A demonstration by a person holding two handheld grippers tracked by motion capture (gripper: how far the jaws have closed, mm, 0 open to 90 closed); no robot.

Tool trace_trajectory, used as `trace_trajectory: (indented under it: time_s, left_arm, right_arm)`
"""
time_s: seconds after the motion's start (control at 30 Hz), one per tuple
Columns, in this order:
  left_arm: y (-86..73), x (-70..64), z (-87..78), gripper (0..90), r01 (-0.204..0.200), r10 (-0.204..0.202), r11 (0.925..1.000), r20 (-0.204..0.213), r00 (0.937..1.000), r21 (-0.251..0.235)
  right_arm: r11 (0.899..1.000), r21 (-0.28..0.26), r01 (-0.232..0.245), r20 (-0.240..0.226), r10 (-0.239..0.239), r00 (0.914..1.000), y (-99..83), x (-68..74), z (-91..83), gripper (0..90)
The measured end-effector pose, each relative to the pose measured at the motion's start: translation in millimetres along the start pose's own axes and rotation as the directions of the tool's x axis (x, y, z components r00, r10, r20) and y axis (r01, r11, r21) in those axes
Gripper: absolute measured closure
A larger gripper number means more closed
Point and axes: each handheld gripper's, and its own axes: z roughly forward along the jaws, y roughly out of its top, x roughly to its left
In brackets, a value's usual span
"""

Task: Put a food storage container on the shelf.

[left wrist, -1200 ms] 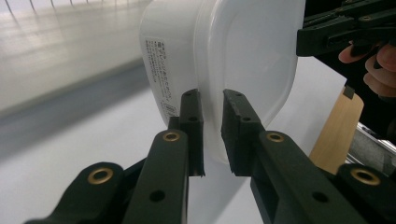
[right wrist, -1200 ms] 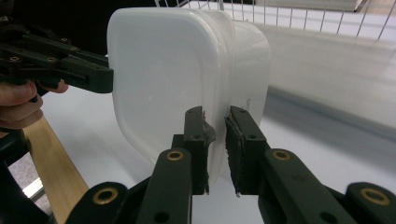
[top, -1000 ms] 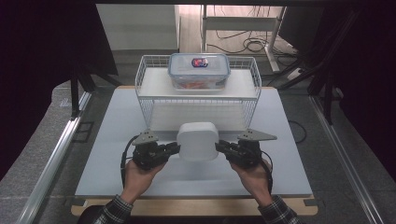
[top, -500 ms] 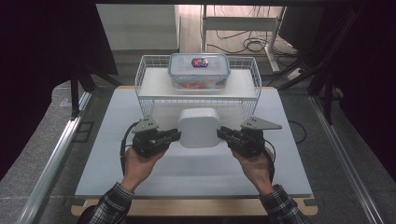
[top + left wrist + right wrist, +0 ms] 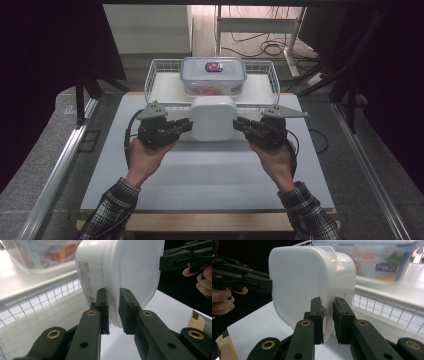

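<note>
A white lidded box (image 5: 213,117) hangs above the white tabletop (image 5: 210,172), right at the front rim of the wire basket (image 5: 149,82). My left gripper (image 5: 188,125) is shut on the box's left lip and my right gripper (image 5: 237,124) on its right lip. In the left gripper view the jaws (image 5: 113,293) pinch the rim of the box (image 5: 130,267), label side facing the basket. The right gripper view has its jaws (image 5: 327,301) clamped on the opposite rim of the box (image 5: 297,277), and the left gripper (image 5: 260,285) shows beyond it.
Inside the basket sits a clear food container with a blue-edged lid (image 5: 213,75). Its wire front wall (image 5: 50,297) stands just behind the held box. A metal rail (image 5: 60,165) runs along the table's left side; cables lie on the floor behind.
Both grippers have carried the white box up and away from the person, from mid-table to the basket's front rim. Both stay shut on it.
</note>
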Motion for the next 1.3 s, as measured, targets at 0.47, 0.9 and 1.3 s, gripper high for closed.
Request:
trace_trajectory:
  time_s: [0.47, 0.9, 1.3]
  left_arm:
    - [35.0, 12.0, -7.5, 79.6, -0.007, 0.006, 0.9998, -0.017, 0.9998, -0.017]
    - [70.6, 18.7, -13.3, 79.6, -0.022, 0.021, 0.9993, -0.033, 0.9992, -0.031]
    - [95.8, 27.3, -12.2, 79.7, -0.021, 0.019, 0.9985, -0.039, 0.9991, -0.051]
  right_arm:
    - [1.0, -0.019, -0.006, -0.002, 0.006, 1.0, 36.0, -6.0, 7.6, 78.3]
    - [0.999, -0.044, -0.013, -0.002, 0.013, 0.9999, 68.7, -12.9, 9.8, 78.0]
    - [0.997, -0.069, -0.016, 0.02, 0.018, 0.9996, 94.3, -19.9, 14.6, 77.4]
